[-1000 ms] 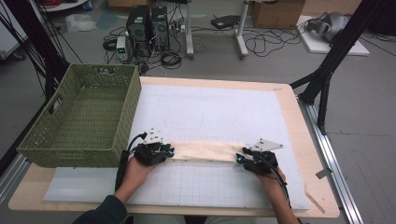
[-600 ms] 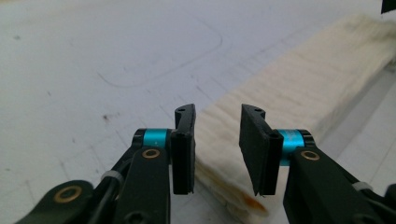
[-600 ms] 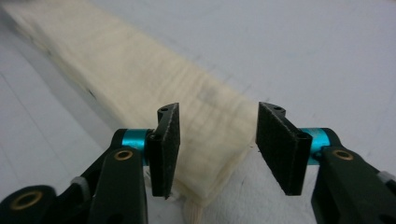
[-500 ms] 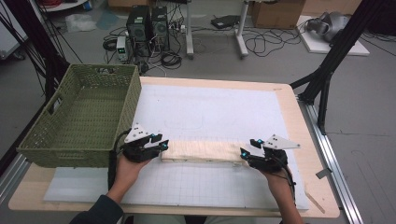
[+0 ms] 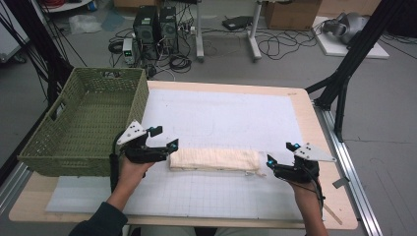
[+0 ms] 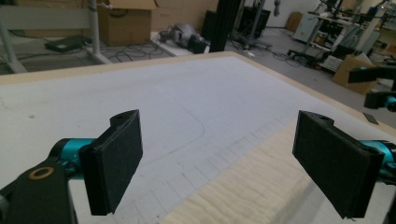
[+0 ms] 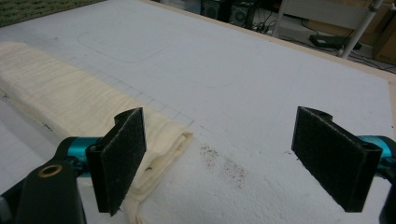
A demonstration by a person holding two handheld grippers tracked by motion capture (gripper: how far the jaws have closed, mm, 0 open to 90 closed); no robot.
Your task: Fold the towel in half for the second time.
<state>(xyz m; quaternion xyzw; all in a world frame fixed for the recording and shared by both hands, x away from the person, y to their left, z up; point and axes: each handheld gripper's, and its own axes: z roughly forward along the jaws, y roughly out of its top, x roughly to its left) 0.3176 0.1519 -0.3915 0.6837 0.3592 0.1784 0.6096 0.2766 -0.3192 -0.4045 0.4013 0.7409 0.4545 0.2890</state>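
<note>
The folded cloth [image 5: 215, 159] lying toward the near edge of the tabletop [image 5: 314, 132] is pale cream with a fine ribbed weave, and it rests on a white mat [image 5: 221, 118] printed with a thin grey grid and a faint rounded outline, with a few brown specks near the cloth's end. The tabletop itself shows light wood round the mat, and at its left edge stands an olive-green woven basket [image 5: 83, 128]. Both the left gripper [image 5: 164, 150] and the right gripper [image 5: 275, 164] are black with teal accents, grey top plates and matte black fingers [image 6: 116, 163].
</note>
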